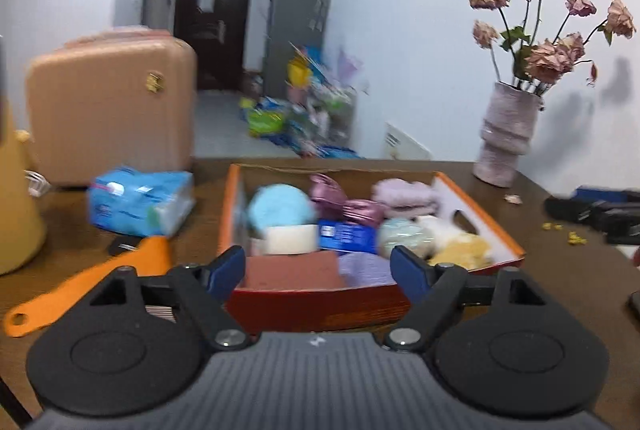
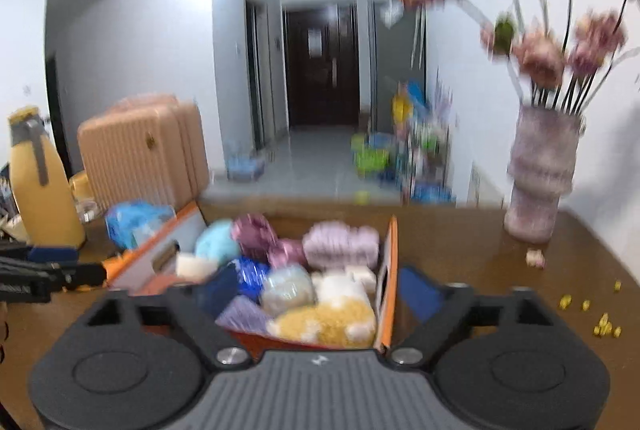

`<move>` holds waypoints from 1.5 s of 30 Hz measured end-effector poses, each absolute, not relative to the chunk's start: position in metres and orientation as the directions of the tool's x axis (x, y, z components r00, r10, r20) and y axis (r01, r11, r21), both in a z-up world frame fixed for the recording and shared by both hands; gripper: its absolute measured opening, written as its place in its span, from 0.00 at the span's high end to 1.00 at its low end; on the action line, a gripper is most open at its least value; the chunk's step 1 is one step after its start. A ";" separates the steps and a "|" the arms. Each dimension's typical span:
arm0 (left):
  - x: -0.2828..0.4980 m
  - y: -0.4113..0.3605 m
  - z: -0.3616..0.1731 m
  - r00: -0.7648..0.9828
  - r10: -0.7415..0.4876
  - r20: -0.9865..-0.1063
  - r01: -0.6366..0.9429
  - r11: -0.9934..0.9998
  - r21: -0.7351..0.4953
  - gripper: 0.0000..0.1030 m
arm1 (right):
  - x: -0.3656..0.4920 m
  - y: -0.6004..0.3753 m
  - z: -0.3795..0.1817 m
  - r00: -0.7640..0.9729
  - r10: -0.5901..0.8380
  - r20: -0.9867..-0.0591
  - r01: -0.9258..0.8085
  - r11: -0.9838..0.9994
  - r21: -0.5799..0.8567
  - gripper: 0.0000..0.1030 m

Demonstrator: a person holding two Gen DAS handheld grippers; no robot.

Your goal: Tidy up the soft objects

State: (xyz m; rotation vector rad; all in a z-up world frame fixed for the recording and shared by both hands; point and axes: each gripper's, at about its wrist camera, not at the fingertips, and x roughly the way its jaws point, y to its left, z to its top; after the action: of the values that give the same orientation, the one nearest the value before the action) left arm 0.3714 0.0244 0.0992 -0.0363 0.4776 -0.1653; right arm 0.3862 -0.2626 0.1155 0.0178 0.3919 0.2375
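Orange-rimmed box (image 1: 476, 214) already brims with soft things, only the tissue pack (image 1: 140, 204) seemingly left; left gripper (image 1: 318, 270) and right gripper (image 2: 316, 294) both gape wide, empty.

Left tongs (image 1: 318, 272), black linkage arms, blue pads (image 1: 230, 266), silver pivot screws, ribbed grey housing, round black discs

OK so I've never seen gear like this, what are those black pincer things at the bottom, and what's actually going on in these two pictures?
Those are hand-held grippers; a person carries one in each hand, each with its own camera looking along its fingers. The left gripper and right gripper are both open and hold nothing. Both views face an orange box on a brown table, filled with soft things such as a blue puff and a lilac towel. A tissue pack lies left of it, a vase stands to the right.
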 end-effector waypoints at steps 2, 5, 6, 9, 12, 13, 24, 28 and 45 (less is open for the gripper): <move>0.360 0.027 0.097 0.901 -0.129 -0.415 0.119 0.992 -0.050 0.05 | 0.368 -0.257 0.112 0.928 0.216 -0.304 -0.213 0.976 0.042 0.06; 0.343 0.031 0.095 0.927 -0.103 -0.360 0.093 0.995 -0.045 0.03 | 0.349 -0.252 0.101 0.946 0.198 -0.256 -0.190 0.980 0.057 0.03; 0.340 0.033 0.095 0.928 -0.103 -0.358 0.093 0.995 -0.044 0.03 | 0.344 -0.252 0.099 0.948 0.198 -0.249 -0.186 0.980 0.068 0.03; 0.329 0.033 0.093 0.931 -0.107 -0.348 0.101 0.994 -0.037 0.02 | 0.333 -0.251 0.090 0.952 0.178 -0.248 -0.164 0.983 0.077 0.02; 0.317 0.030 0.094 0.940 -0.112 -0.323 0.113 0.993 -0.016 0.02 | 0.322 -0.247 0.086 0.952 0.172 -0.253 -0.159 0.985 0.070 0.02; 0.314 0.029 0.094 0.942 -0.115 -0.315 0.116 0.993 -0.017 0.02 | 0.319 -0.247 0.085 0.952 0.173 -0.254 -0.160 0.985 0.070 0.02; 0.242 0.029 0.093 0.961 -0.136 -0.242 0.131 0.991 -0.036 0.00 | 0.260 -0.234 0.082 0.959 0.174 -0.223 -0.171 0.985 0.030 0.01; 0.203 0.026 0.077 0.960 -0.143 -0.239 0.142 0.990 -0.021 0.00 | 0.218 -0.228 0.069 0.959 0.184 -0.214 -0.185 0.983 0.016 0.01; 0.006 0.038 0.021 0.967 -0.093 -0.239 0.093 0.996 -0.010 0.00 | 0.009 -0.217 0.006 0.932 0.278 -0.231 -0.266 0.960 0.082 0.00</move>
State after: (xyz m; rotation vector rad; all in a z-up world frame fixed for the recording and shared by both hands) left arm 0.0060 0.0377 0.0205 0.0018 0.2417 -0.0939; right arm 0.0088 -0.2169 0.0064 0.0501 0.2433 0.2785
